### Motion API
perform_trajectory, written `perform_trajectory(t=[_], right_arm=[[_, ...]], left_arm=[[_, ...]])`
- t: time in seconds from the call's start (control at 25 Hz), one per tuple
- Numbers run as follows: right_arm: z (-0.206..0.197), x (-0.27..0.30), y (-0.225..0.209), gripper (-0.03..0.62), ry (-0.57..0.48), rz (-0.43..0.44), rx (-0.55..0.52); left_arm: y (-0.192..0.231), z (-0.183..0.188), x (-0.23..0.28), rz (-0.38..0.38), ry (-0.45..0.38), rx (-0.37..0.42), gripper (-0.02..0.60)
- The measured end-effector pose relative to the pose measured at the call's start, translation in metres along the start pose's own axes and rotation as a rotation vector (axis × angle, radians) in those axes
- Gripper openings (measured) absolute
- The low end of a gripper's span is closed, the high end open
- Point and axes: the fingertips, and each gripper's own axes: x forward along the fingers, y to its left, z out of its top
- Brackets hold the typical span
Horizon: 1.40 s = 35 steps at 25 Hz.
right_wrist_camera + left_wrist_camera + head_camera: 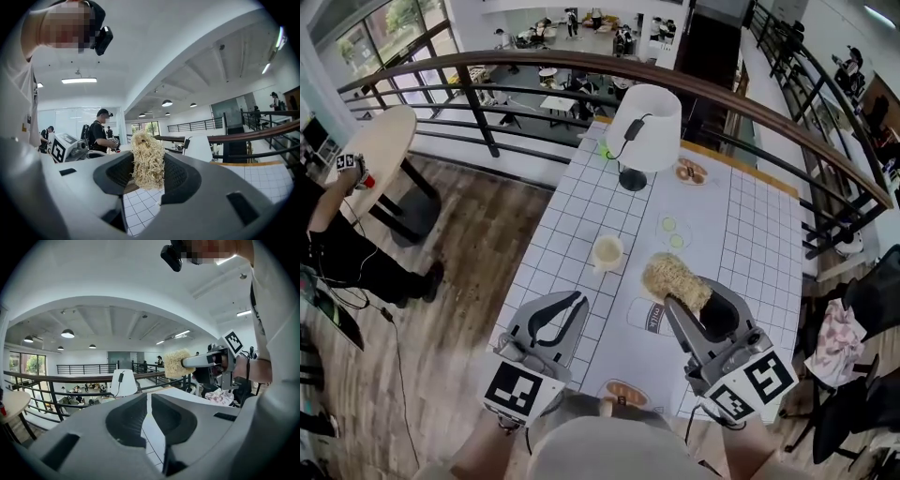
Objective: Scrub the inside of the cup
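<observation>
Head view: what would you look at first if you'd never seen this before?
The shaggy yellow scrubber jumps out first, pinched in the right gripper above the near end of the table. Just left of it sits a cream cup on the checked top. A big white lamp stands at the far end.

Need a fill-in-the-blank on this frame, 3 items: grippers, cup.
1. The right gripper is shut on a fibrous ____.
2. The left gripper holds ____.
3. The cup stands ____ on the table, with neither gripper touching it.
Missing words: scrubber; nothing; upright.
</observation>
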Motion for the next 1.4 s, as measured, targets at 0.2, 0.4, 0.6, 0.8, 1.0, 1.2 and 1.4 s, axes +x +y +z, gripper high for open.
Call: perform_trajectory(t=[0.2,0.4,0.6,0.8,1.0,1.2,1.4], right_arm=[[-0.013,0.025,-0.015,0.164,0.061,0.021,-0.023],[-0.035,0.059,-0.030,0.164,0.177,0.054,-0.055],[-0.061,0.096,-0.042,0.164,0.244,0.079,-0.052],[-0.089,0.129,-0.055,0.164,0.311,0.097,-0.033],[-0.118,0.157,-0.067,0.164,0.379,0.120,-0.025],[-0.150,0.173,-0.080,0.164,0.441,0.122,-0.017],[-0.179,0.179,-0.087,0.164,0.486,0.126,0.012]], left_arm=[[0.019,-0.022,0.024,0.006,0.017,0.090,0.057],[0.035,-0.056,0.054,-0.004,0.112,0.110,0.077],[0.050,-0.097,0.080,-0.014,0.192,0.093,0.092],[0.060,-0.145,0.111,-0.036,0.270,0.023,0.114],[0.066,-0.192,0.142,-0.057,0.351,-0.032,0.115],[0.066,-0.240,0.164,-0.080,0.439,-0.024,0.115],[0.066,-0.280,0.177,-0.088,0.499,0.000,0.115]])
